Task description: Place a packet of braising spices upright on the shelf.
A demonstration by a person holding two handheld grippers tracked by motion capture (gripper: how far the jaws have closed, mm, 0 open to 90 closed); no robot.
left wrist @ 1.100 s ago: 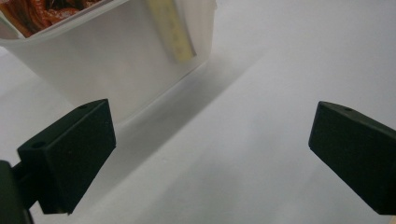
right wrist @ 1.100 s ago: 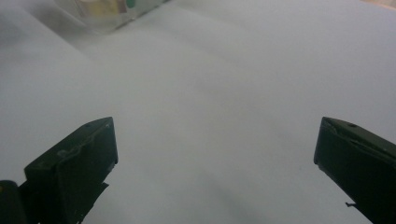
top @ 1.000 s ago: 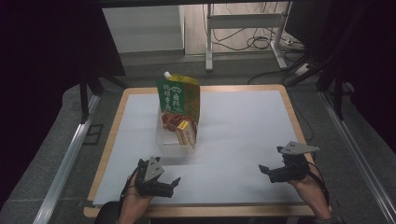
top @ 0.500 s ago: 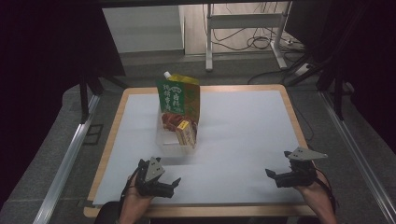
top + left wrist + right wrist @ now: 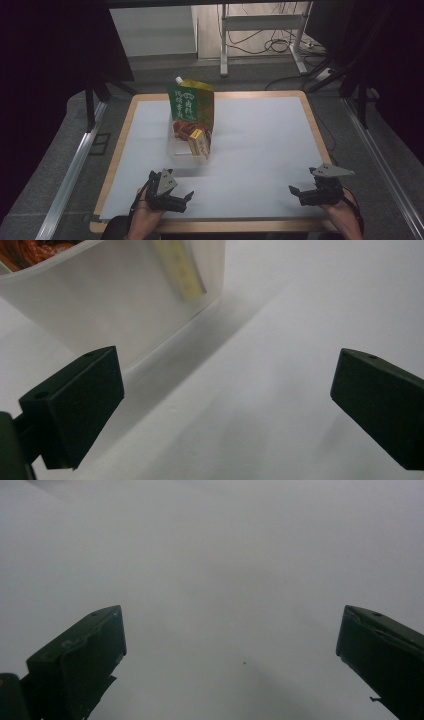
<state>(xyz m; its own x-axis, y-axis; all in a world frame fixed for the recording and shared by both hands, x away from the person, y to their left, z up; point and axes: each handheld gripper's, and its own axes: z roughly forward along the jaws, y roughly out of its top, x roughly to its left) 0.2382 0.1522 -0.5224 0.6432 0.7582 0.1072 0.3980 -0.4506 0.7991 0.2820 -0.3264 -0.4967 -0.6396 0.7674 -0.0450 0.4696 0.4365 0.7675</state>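
High view sets out the scene from biggest to smallest: the counter (image 5: 260,150), covered by a white sheet, with a clear plastic tub (image 5: 186,150) standing left of its middle. Inside the tub, a tall green refill pouch (image 5: 191,105) with a spout stands upright at the back, a red packet (image 5: 185,129) sits low in front of it, and a small yellow box (image 5: 200,144) leans at the tub's front right corner.

Both tools sit at the near edge. The left hand-held gripper (image 5: 186,199) lies just in front of the tub, pointing right and slightly forward; in the left gripper view its jaws stand wide apart with nothing between them, and the tub's frosted wall (image 5: 115,305) and the yellow box's edge (image 5: 180,267) fill the upper left. The right hand-held gripper (image 5: 296,194) is well apart from the tub, at the near right; the right gripper view shows its jaws equally wide open over bare white sheet, holding nothing.

By my reading, the work is at its very start or its very end: all three items rest in the tub and neither tool touches anything. If unpacking is meant, everything remains to be done, and the left tool is the nearer one for a first reach.
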